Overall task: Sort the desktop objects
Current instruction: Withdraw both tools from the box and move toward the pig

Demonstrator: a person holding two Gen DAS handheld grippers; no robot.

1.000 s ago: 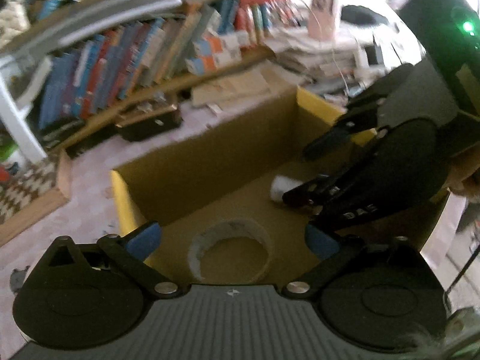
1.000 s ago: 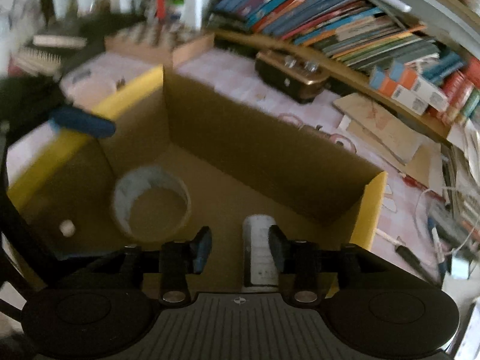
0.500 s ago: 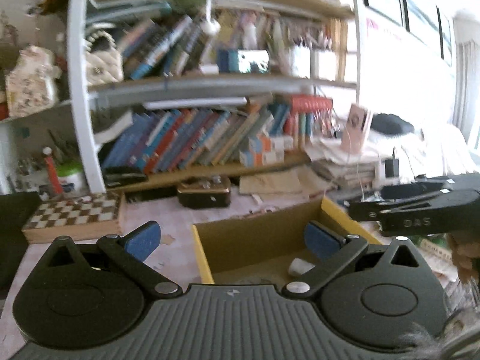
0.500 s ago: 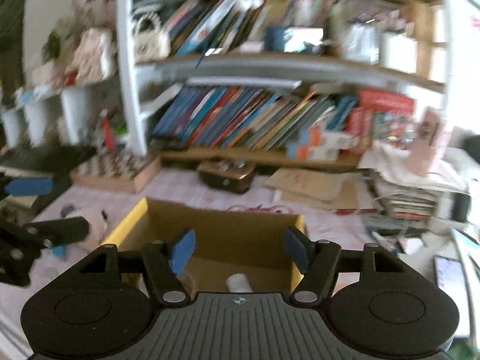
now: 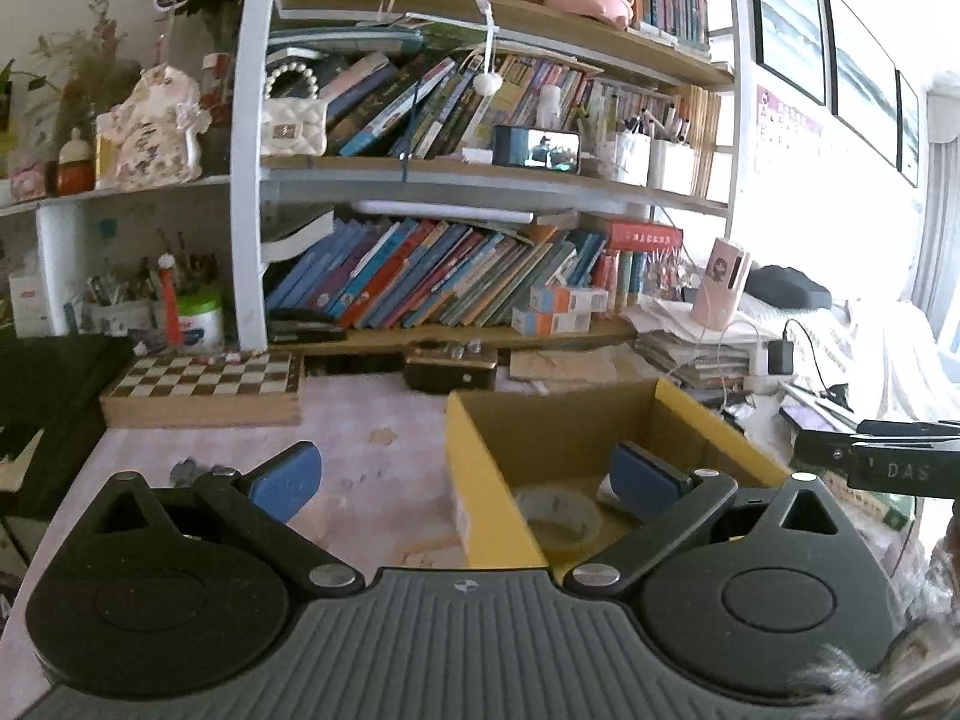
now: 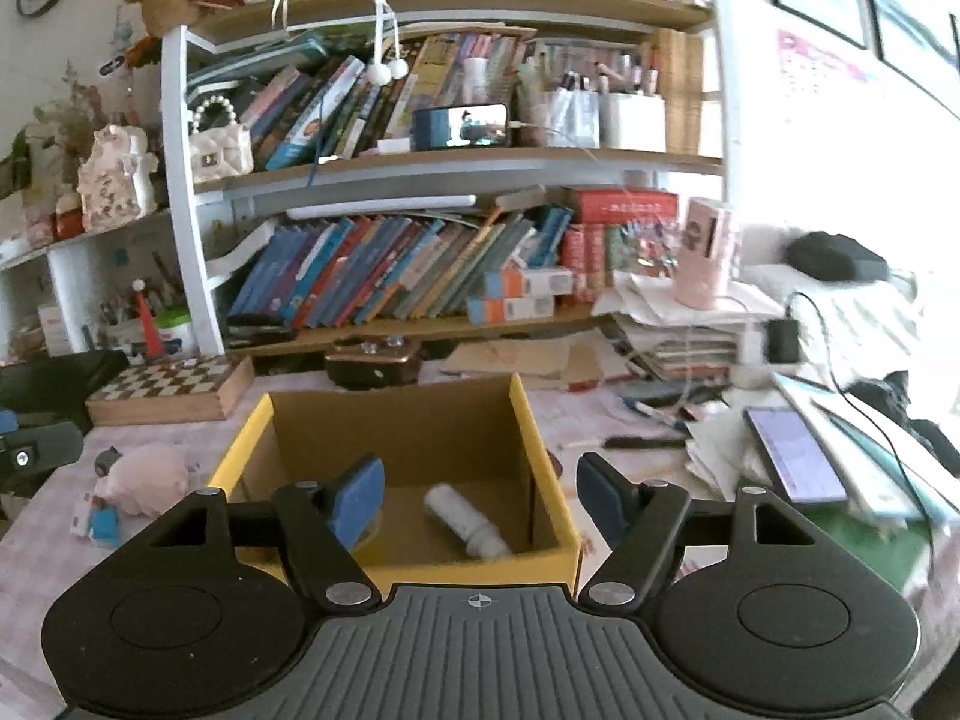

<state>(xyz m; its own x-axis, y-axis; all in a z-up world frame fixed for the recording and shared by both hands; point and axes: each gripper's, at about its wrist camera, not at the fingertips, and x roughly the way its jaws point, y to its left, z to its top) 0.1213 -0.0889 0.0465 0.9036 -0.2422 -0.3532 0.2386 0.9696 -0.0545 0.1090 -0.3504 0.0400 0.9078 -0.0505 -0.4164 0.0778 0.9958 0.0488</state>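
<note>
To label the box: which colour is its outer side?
Yellow; the cardboard box shows it best in the right wrist view.

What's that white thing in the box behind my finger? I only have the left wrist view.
Observer: A white cylindrical bottle, lying on its side on the floor of the box.
Operator: Is the right gripper carrying anything?
Observer: No. The right gripper is open and empty, over the box's near edge.
Operator: Anything loose on the table I can't see?
Observer: A pink pig toy lies on the table, left of the box.
</note>
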